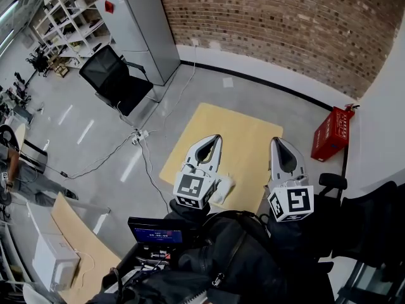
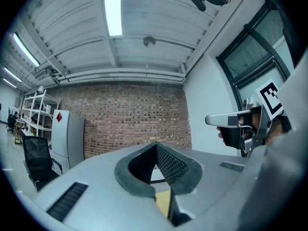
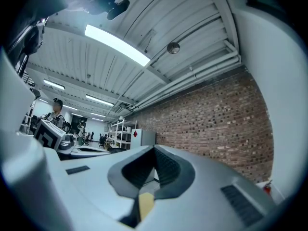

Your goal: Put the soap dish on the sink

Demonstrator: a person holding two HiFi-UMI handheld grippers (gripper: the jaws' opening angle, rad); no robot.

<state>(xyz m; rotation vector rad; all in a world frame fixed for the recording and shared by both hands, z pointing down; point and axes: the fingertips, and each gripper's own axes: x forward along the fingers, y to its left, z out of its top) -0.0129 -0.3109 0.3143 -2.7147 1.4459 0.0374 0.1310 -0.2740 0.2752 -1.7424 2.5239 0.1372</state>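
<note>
Over the yellow board (image 1: 243,138) on the floor, your left tongs (image 1: 218,138) and right tongs (image 1: 276,141) are both pinched shut on nothing, pointing level. No soap dish or sink shows anywhere, so can't say which hand's nearer.

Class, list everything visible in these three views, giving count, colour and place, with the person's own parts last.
Board: one, yellow, centre, grey floor around it.
Crate: one, red, right, by the white wall.
Office chair: one, black, far left.
Cabinet: one, grey, behind the chair, near the brick wall.
Shelving: one, white, far left corner.
Left gripper: one, grey, jaws together, empty.
Right gripper: one, grey, jaws together, empty.
</note>
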